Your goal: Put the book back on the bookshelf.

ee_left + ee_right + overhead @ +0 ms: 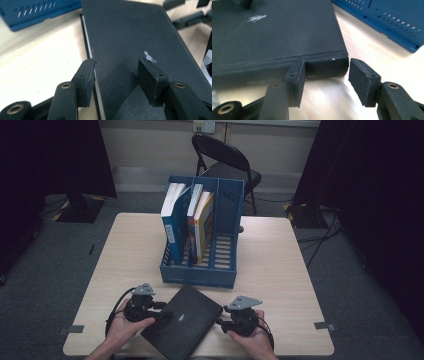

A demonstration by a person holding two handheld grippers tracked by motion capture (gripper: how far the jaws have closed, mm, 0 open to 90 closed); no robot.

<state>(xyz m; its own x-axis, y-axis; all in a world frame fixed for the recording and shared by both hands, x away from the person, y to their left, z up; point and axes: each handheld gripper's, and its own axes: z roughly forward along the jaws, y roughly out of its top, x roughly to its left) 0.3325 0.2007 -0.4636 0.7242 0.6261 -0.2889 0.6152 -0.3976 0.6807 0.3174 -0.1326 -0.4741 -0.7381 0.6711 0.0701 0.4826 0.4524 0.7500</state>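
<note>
On the wooden table [280, 260], before the blue file rack [200, 270], the black book [182, 322] lies flat — left gripper [116, 75] and right gripper [325, 75] both half-open, gripping nothing — so seat the pads squarely on opposite edges before lifting.

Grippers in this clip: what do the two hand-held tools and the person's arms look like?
Both the left gripper and the right gripper are black, each topped by a grey three-cornered plate and trailing a black cable. Their jaws end in flat, rectangular black pads fixed with small screws, with brass-coloured pivots behind. The forearms are bare, with no sleeves in frame.
</note>
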